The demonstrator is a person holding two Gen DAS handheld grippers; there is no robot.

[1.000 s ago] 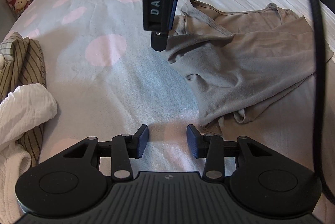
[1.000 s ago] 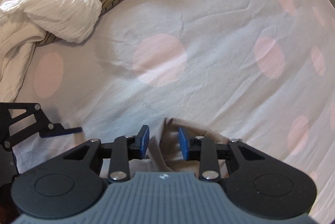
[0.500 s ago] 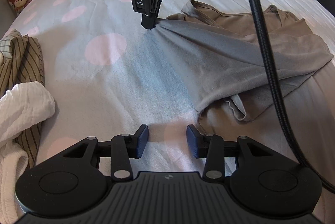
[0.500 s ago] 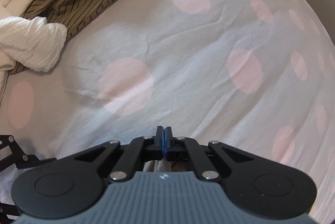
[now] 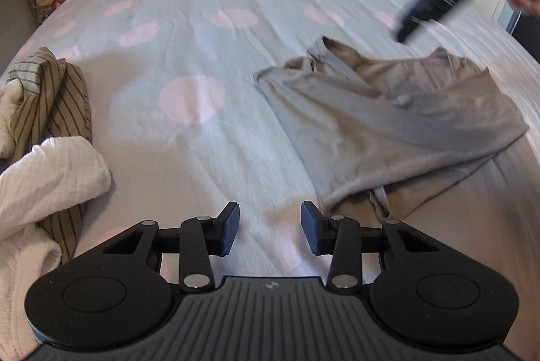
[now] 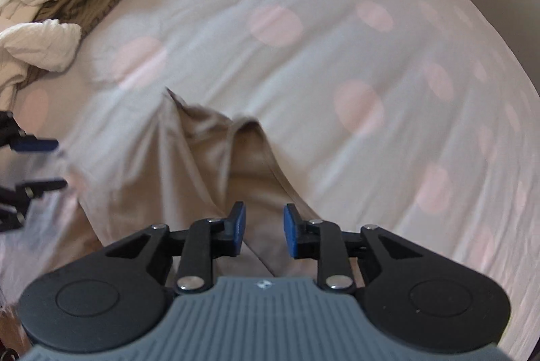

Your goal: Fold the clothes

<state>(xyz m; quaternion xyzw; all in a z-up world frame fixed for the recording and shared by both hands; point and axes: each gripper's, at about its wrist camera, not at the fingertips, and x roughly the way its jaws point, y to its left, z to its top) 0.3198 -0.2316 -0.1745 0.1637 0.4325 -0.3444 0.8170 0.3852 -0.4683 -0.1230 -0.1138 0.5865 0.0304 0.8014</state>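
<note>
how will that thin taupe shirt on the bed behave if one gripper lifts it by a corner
The thin taupe shirt would probably hang limp: it already lies in soft folds and creases on the polka-dot bedsheet. It looks light, so one pinch by the open right gripper should raise it. It would likely bunch rather than hold shape, so the open left gripper may need a second corner.

One taupe shirt (image 5: 388, 124), one striped garment (image 5: 64, 101), one white garment (image 5: 47, 178), two hand-held grippers.
</note>
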